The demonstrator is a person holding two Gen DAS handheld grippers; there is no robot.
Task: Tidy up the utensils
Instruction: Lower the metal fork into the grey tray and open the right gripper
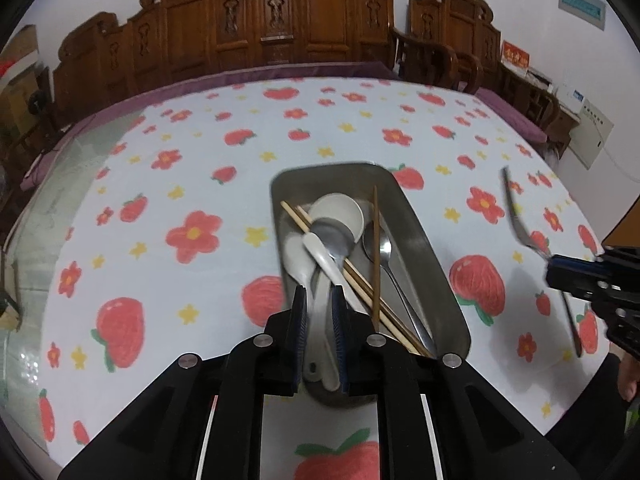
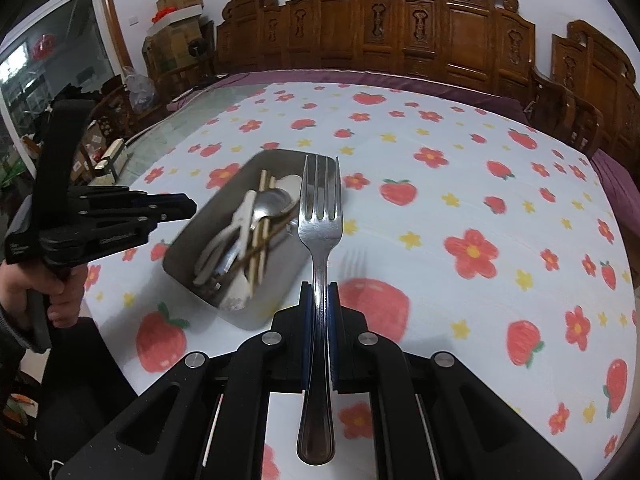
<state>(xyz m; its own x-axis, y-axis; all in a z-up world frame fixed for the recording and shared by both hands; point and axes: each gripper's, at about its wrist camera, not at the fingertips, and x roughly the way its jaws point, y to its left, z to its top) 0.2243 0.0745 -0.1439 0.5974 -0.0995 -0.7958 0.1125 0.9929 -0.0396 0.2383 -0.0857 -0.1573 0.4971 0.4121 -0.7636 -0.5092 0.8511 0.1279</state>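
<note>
- Steel fork (image 2: 322, 216) is clamped by its handle between the pads of your right gripper (image 2: 320, 292), tines up and away from you, handle end sticking back toward the camera.
- Your right gripper's jaws are nearly closed, pressing on the fork handle from both sides.
- That fork hangs above the strawberry tablecloth (image 2: 480, 200), just right of the metal tray (image 2: 188, 252), not touching it.
- From your left wrist view the same fork (image 1: 520, 220) and right gripper (image 1: 576, 276) sit well right of the tray (image 1: 420, 232).
- Your left gripper (image 1: 319, 304) hangs over the tray's near end, jaws only a narrow gap apart.
- White spoon handles (image 1: 320, 312) lie in that gap; cannot tell whether the pads press them.
- Inside the tray: white ceramic spoons (image 1: 340, 212), a metal spoon (image 1: 382, 246), light chopsticks (image 1: 352, 272) crossed diagonally, one dark chopstick (image 1: 375, 256) lying lengthwise.
- In the right wrist view your left gripper (image 2: 188, 204) points at the tray's left edge; your hand (image 2: 44, 292) grips its handle.
- Carved wooden chairs (image 2: 400, 28) line the far side of the table.
</note>
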